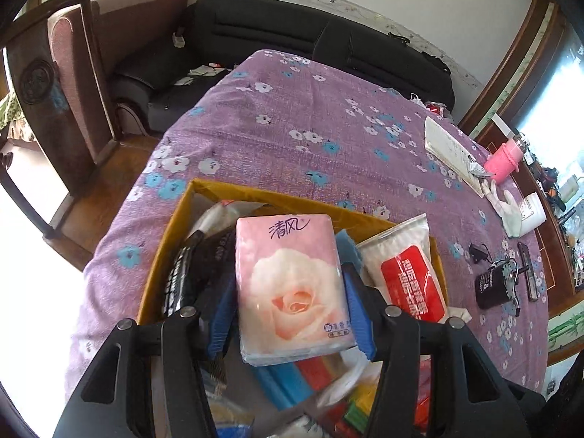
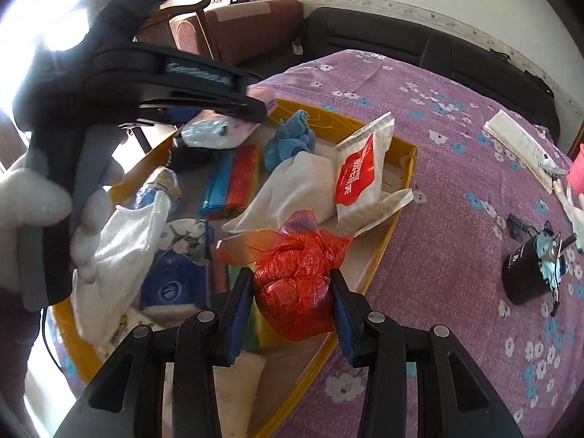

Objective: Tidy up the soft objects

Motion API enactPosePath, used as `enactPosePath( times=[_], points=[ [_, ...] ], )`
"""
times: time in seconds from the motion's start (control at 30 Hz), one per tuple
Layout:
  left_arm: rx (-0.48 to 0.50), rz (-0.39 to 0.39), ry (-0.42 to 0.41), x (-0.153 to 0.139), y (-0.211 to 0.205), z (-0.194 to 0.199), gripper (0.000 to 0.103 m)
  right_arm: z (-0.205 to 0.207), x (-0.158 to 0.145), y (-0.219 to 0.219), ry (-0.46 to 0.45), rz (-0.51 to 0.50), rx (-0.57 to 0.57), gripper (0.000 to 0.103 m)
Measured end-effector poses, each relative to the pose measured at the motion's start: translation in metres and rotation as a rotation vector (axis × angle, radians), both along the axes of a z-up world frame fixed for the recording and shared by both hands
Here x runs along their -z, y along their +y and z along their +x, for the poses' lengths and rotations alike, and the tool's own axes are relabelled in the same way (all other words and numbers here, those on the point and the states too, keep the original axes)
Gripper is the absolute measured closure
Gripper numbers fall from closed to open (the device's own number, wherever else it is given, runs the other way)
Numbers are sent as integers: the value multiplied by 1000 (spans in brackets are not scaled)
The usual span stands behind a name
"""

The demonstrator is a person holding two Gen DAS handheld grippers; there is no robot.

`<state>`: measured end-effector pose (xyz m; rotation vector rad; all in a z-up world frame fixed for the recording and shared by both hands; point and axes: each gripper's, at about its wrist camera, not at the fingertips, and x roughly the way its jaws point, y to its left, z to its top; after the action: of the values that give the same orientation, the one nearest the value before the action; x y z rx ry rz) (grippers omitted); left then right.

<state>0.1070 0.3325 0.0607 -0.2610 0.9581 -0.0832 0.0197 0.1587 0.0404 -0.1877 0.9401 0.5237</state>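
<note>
A pink tissue pack (image 1: 292, 284) printed with a rose hangs over the yellow-rimmed box (image 1: 255, 191), and my left gripper (image 1: 288, 292) is shut on its two sides with the blue pads. In the right wrist view my right gripper (image 2: 292, 284) is shut on a crumpled red plastic bag (image 2: 295, 292) just above the box's (image 2: 383, 255) near edge. The left gripper (image 2: 164, 84) shows there at upper left, held by a white-gloved hand (image 2: 29, 197). Inside the box lie a white wipes pack with a red label (image 2: 361, 171), a blue cloth (image 2: 288, 138), a white cloth (image 2: 299, 186) and several coloured packets.
The box sits on a table under a purple flowered cloth (image 1: 292, 109). To the right lie a black cylinder (image 2: 525, 273), a white notebook (image 1: 452, 153), a pink cup (image 1: 502, 158) and a white glove (image 1: 507, 208). A black sofa (image 1: 292, 25) and a wooden chair (image 1: 62, 73) stand behind.
</note>
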Motion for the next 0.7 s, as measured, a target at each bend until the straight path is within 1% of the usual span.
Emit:
enactPosePath(
  times=[0.1, 0.17, 0.2, 0.23, 0.3, 0.33, 0.37, 0.4, 0.47, 0.53, 0.6, 0.67, 0.7],
  points=[
    [-5, 4, -4, 5, -2, 4, 42, 2, 1, 3, -34, -28, -8, 57],
    [-7, 9, -13, 3, -2, 4, 36, 2, 1, 4, -57, -43, -10, 56],
    [-7, 6, -14, 2, -2, 3, 30, 1, 0, 4, -62, -42, -15, 52],
    [-9, 0, -22, -2, -2, 0, 26, 1, -1, 3, -62, -35, -19, 49],
    [-14, -2, -48, -10, -1, -6, 24, -3, -6, 0, -69, -3, -22, 33],
    [-18, 4, -64, -15, -1, -11, 22, -5, -10, -3, -80, 11, -20, 28],
    [-21, 8, -78, -20, -2, -16, 22, -9, -16, -7, -99, 25, -12, 20],
    [-24, 10, -92, -25, -2, -21, 22, -12, -19, -9, -111, 34, -9, 18],
    [-27, 21, -123, -35, -5, -33, 22, -22, -28, -17, -145, 48, -1, 18],
    [-37, 58, -169, -47, -12, -52, 21, -30, -34, -24, -173, 46, 8, 18],
    [-64, 119, -232, -61, -19, -74, 21, -41, -39, -33, -208, 39, 21, 18],
    [-114, 230, -337, -79, -31, -105, 19, -53, -44, -44, -240, 31, 35, 16],
    [-133, 273, -385, -87, -36, -118, 14, -58, -46, -49, -253, 29, 42, 15]
  ],
)
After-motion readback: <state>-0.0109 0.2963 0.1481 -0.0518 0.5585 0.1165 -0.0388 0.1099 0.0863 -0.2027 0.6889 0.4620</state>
